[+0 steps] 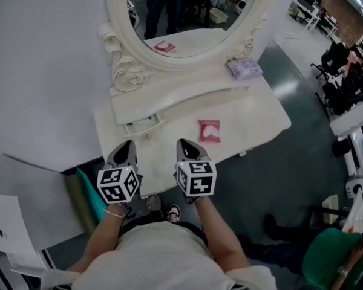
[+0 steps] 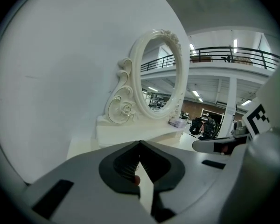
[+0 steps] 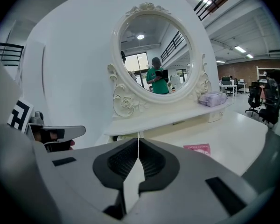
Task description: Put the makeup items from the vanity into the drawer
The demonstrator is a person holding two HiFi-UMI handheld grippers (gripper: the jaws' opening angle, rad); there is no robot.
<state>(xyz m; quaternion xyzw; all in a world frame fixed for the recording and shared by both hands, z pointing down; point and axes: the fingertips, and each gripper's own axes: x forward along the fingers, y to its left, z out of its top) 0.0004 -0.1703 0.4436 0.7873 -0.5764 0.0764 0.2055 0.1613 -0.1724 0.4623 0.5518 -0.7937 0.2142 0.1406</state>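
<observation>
Two tongs in play here, and both are shut with nothing in them. From the left gripper view I can see the left gripper (image 2: 140, 143) has its jaws pressed together at the tips. The right gripper view shows the same for the right gripper (image 3: 138, 141), pads meeting in a thin line and empty.

On the head view both sit side by side over the near edge of the vanity (image 1: 254, 119), toward its left half, and neither is touching any of the makeup.

So the stuff is all still up top. The pink sachet (image 1: 209, 130) lies flat on the vanity's main surface, about midway between the near edge and the raised shelf, just beyond and a bit right of the right gripper. The right gripper view has it low on the right too.

The purple packet (image 1: 244, 69) is on the raised shelf at its right end, right beside the foot of the oval mirror (image 1: 187, 17) frame, well apart from both tongs.
</observation>
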